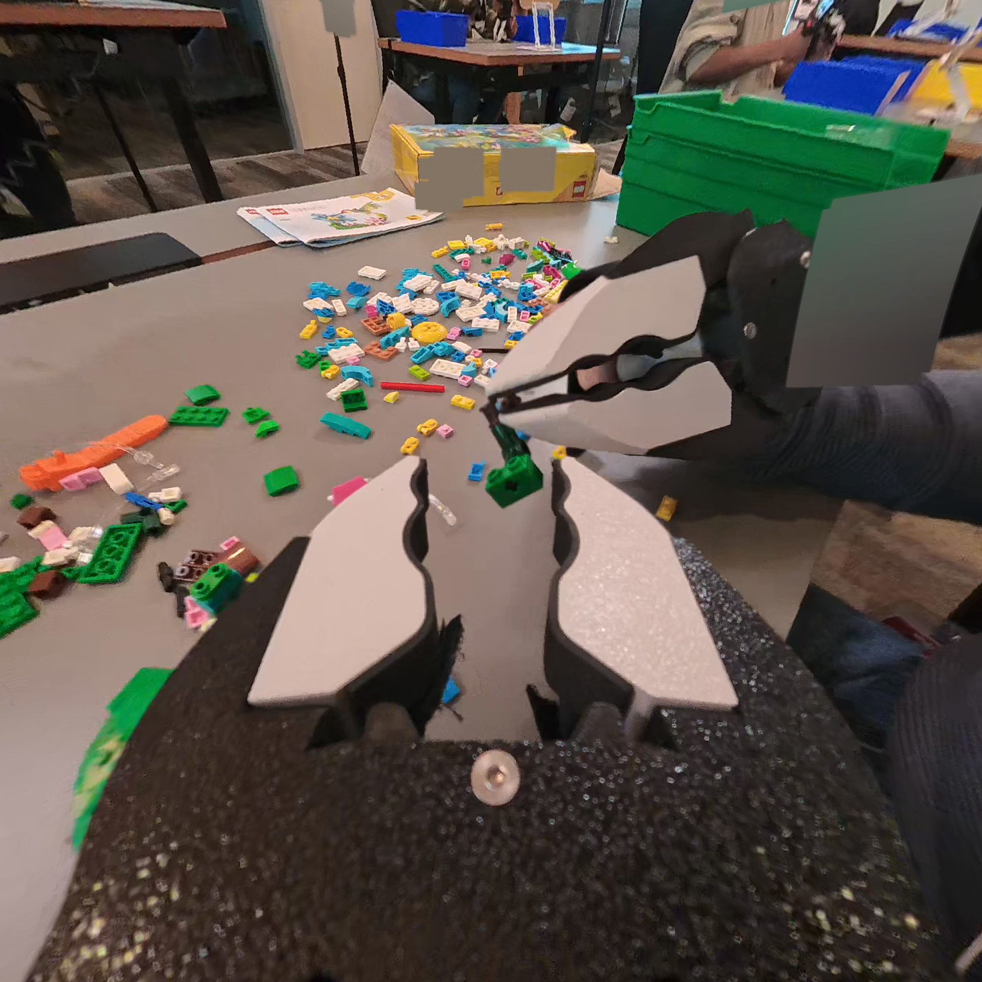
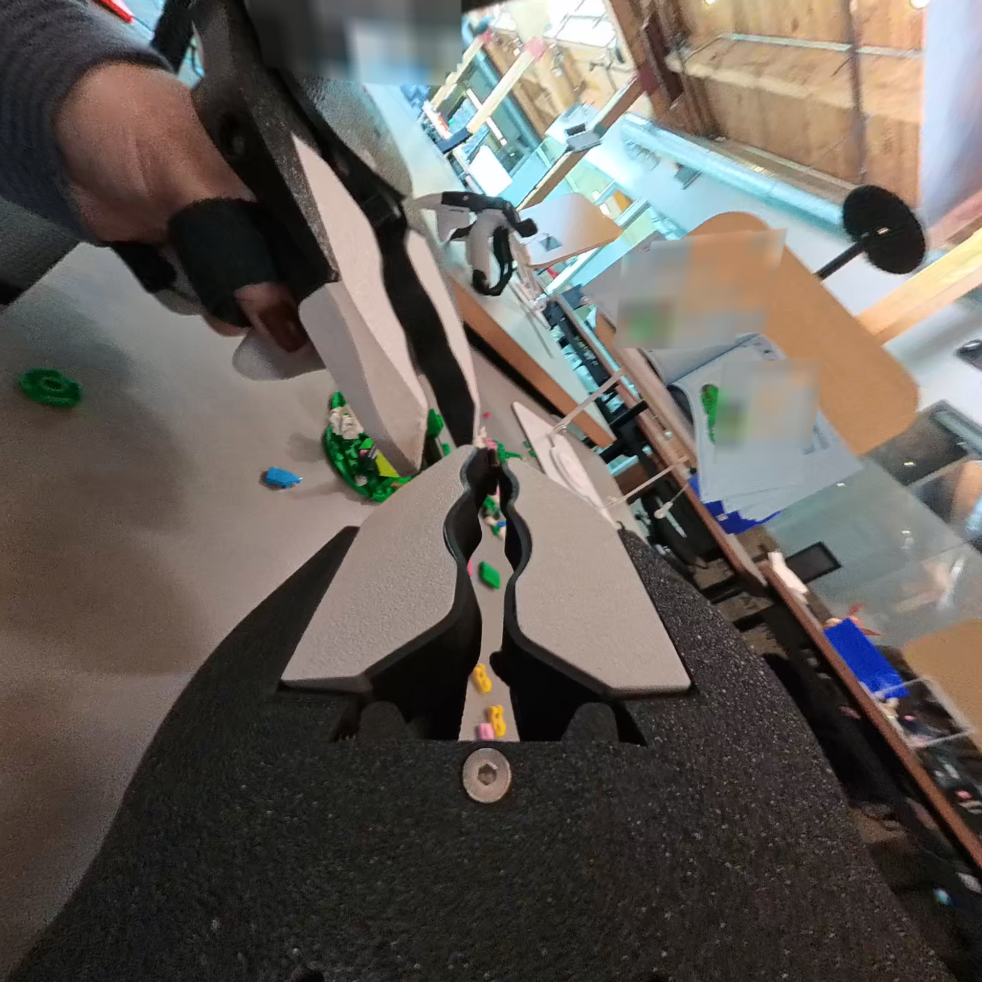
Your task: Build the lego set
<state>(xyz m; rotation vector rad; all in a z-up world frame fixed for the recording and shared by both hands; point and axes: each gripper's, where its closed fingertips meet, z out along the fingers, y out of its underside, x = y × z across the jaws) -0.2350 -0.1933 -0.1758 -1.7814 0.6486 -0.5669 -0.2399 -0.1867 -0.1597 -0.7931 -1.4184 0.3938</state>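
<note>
A smooth grey tabletop [image 1: 159,340] carries nearly everything here: a wide scatter of small loose bricks [image 1: 425,319] in blue, white, yellow and pink lies mid-table, with a second clutter of green plates, brown bits and a long orange piece [image 1: 90,451] off to the left. Behind the scatter rest a stack of printed instruction booklets [image 1: 340,215] and a yellow cardboard set box [image 1: 494,162], and to the right stands a stack of green plastic crates [image 1: 765,159]. The room beyond holds wood-topped desks [image 1: 499,53] with blue bins, a person seated at one, and carpeted floor. The left gripper [image 1: 489,478] hovers low over the table with its pale fingers spread apart, nothing between them. The right gripper [image 1: 491,406] reaches in from the right, its tips pinched together on a thin dark green stem piece [image 1: 505,438] that hangs down to a small green brick [image 1: 514,481] just ahead of the left gripper's tips. From the right wrist view, a rounded green base with white flower parts [image 2: 353,457] sits on the table beside the left gripper, near a loose blue piece [image 2: 280,476] and a green ring-shaped piece [image 2: 50,387].
</note>
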